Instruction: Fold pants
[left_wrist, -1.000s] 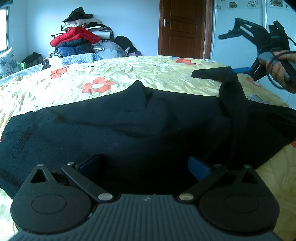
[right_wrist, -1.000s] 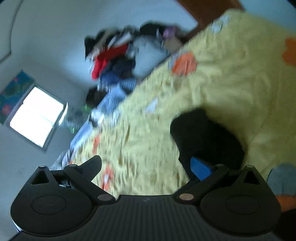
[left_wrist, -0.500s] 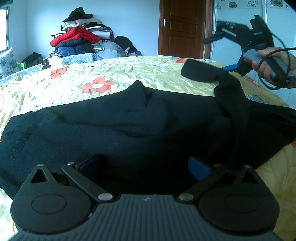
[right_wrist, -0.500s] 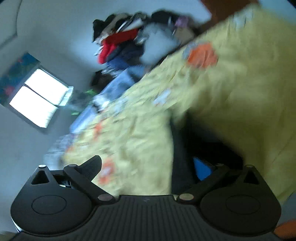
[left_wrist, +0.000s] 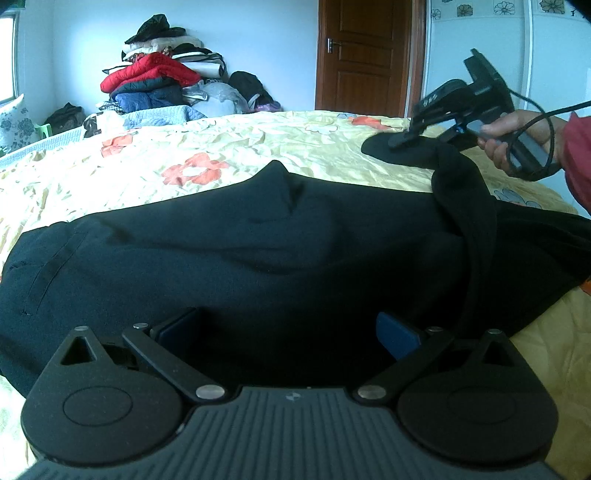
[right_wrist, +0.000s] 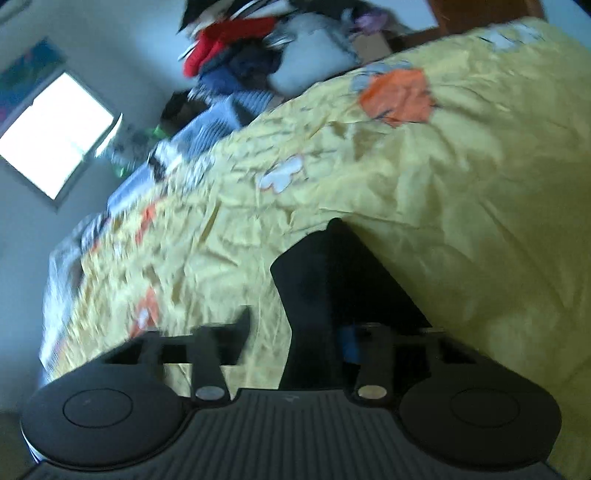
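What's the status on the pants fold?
Left gripper open over the black pants. Right gripper jaws closing, pant-leg end between them. Pants lie spread on the yellow bedsheet, unfolded. Nothing in the way.

pants (left_wrist: 258, 258) spread on bed (left_wrist: 258, 147) — clothes pile (left_wrist: 159, 85) behind, door (left_wrist: 365, 55) beyond

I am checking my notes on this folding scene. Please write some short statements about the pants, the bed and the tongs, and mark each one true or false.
1. The pants are black. True.
2. The bedspread is plain white. False: yellow with flowers.
3. The right tongs have a pant leg end between them. True; they are closing.
4. The door stands open. False: shut.
5. The left tongs hang over the pants. True.
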